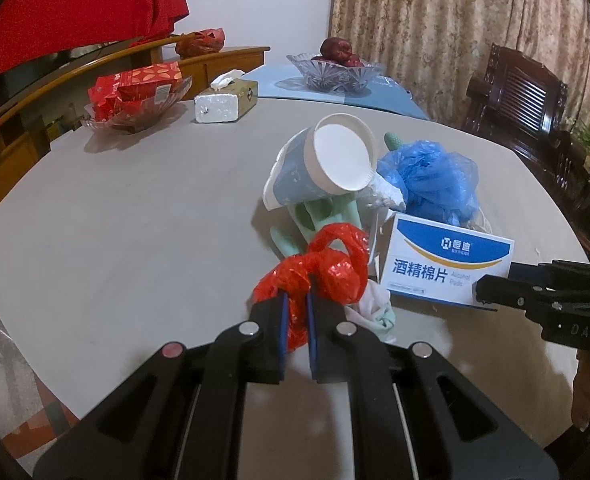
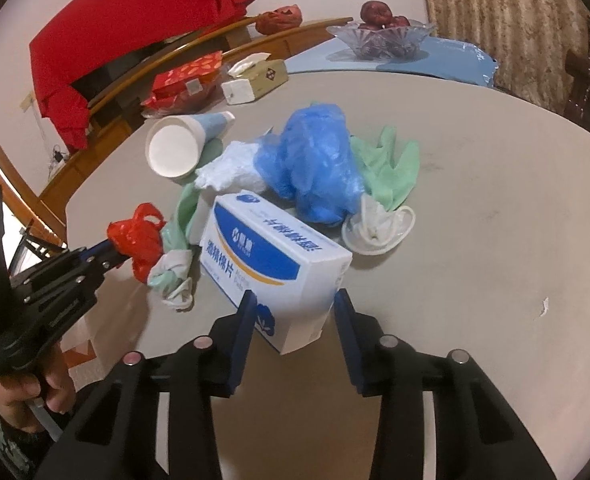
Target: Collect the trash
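- Left gripper (image 1: 296, 300) has its blue-padded jaws pinched nearly together on a crinkly red bag (image 1: 319, 268), glossy thin plastic bunched into a knot at the near end of the heap.
- Right gripper (image 2: 293, 306) stands wide, jaws flanking the near corner of the box (image 2: 271, 264); the left pad looks to touch the cardboard, the right pad stands just off it.
- That box is a smooth white-and-blue carton, tilted against the heap on the matte grey table (image 2: 475, 208).
- Behind it: a puffy blue bag (image 2: 315, 168), wrinkled and translucent.
- A paper cup (image 2: 175, 152) lies on its side, round mouth showing.
- A limp green glove (image 2: 391, 168) sprawls beside the blue bag.
- A crumpled white tissue (image 2: 231, 170) sits between cup and blue bag.
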Action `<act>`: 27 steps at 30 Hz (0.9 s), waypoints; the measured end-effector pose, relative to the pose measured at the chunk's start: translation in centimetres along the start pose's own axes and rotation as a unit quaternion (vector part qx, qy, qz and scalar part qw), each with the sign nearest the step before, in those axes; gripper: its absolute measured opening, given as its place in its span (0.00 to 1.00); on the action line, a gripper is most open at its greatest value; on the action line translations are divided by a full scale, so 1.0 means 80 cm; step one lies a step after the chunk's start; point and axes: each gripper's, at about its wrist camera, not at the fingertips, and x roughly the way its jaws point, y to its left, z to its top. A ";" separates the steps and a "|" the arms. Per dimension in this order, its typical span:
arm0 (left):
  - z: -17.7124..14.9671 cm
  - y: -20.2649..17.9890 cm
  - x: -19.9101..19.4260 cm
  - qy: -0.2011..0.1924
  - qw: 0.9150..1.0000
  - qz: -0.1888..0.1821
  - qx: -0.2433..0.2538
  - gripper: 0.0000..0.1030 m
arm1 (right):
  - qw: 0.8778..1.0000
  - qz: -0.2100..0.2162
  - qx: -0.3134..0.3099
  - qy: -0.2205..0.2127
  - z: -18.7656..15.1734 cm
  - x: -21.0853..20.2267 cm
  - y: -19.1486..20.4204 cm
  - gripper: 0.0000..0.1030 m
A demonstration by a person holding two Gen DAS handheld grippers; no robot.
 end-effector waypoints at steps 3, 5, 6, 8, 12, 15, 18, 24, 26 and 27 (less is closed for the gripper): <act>0.000 0.000 -0.001 -0.001 1.000 -0.001 -0.002 0.07 | 1.000 -0.001 -0.002 -0.002 -0.003 0.000 0.003 0.39; 0.001 0.002 -0.001 -0.002 1.000 -0.003 -0.005 0.07 | 1.000 0.001 -0.005 -0.003 -0.005 -0.001 0.004 0.37; 0.002 0.002 -0.001 -0.002 1.000 -0.004 -0.005 0.07 | 1.000 0.002 -0.008 -0.004 -0.005 -0.001 0.005 0.34; 0.002 0.002 -0.001 -0.003 1.000 -0.006 -0.005 0.07 | 1.000 0.002 -0.013 -0.003 -0.007 -0.002 0.009 0.33; 0.003 0.000 -0.003 -0.005 1.000 -0.007 -0.003 0.07 | 1.000 0.003 -0.022 -0.005 -0.008 -0.004 0.016 0.31; 0.003 0.000 -0.003 -0.005 1.000 -0.007 -0.003 0.07 | 1.000 0.002 -0.026 -0.005 -0.010 -0.004 0.020 0.30; 0.003 0.000 -0.006 -0.006 1.000 -0.006 -0.003 0.07 | 1.000 0.005 -0.021 -0.010 -0.011 -0.008 0.020 0.28; 0.003 -0.004 -0.015 -0.009 1.000 -0.008 -0.002 0.07 | 1.000 0.006 -0.018 -0.010 -0.013 -0.020 0.019 0.00; 0.003 -0.005 -0.016 -0.008 1.000 -0.008 0.000 0.07 | 1.000 0.001 -0.023 -0.007 -0.017 -0.020 0.019 0.00; 0.003 -0.006 -0.016 -0.008 1.000 -0.007 0.000 0.07 | 1.000 -0.001 -0.022 -0.007 -0.018 -0.021 0.018 0.00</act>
